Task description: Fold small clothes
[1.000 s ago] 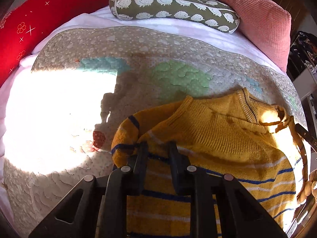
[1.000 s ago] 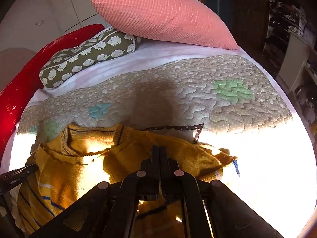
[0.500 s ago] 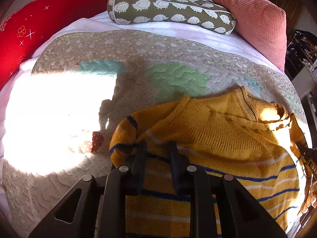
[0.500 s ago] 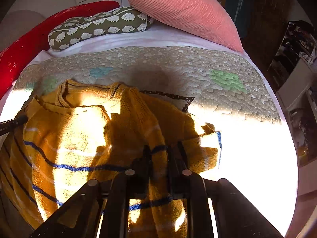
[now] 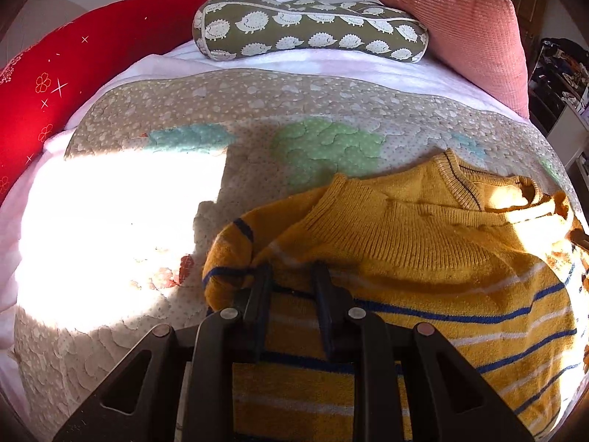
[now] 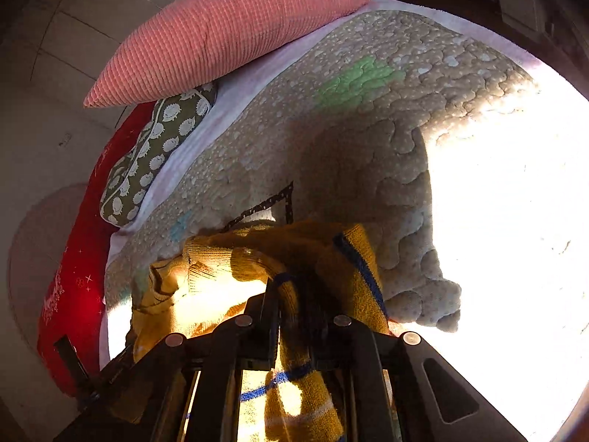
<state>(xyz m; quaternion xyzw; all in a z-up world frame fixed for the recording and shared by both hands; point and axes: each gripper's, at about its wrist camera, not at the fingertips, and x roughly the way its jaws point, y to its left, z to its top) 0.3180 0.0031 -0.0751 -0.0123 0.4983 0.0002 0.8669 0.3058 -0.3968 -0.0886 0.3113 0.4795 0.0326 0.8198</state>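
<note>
1. We see a small mustard-yellow sweater (image 5: 423,258) with blue and white stripes lying on a quilted beige bedspread (image 5: 154,110), toward the near edge of the bed; in the left wrist view it fills the lower right.
2. Our left gripper (image 5: 292,280) has its two dark fingers a little apart with a fold of the striped knit between them, at the sweater's left side by a bunched sleeve; it looks pinched.
3. Our right gripper (image 6: 294,294) has a striped fold of the sweater (image 6: 294,375) running between its fingers while its jaws are opening; we cannot tell whether the pads still press the cloth.
4. The collar lies toward the head of the bed, partly in bright sun.
5. At the head edge rest a green hedgehog-print bolster (image 5: 309,29) and a pink ribbed cushion (image 5: 460,25), the cushion overlapping the bolster's right end.
6. A red cushion (image 5: 66,66) lines the bed's left edge.
7. Strong sunlight washes out much of the bedspread at the left and right edges.
</note>
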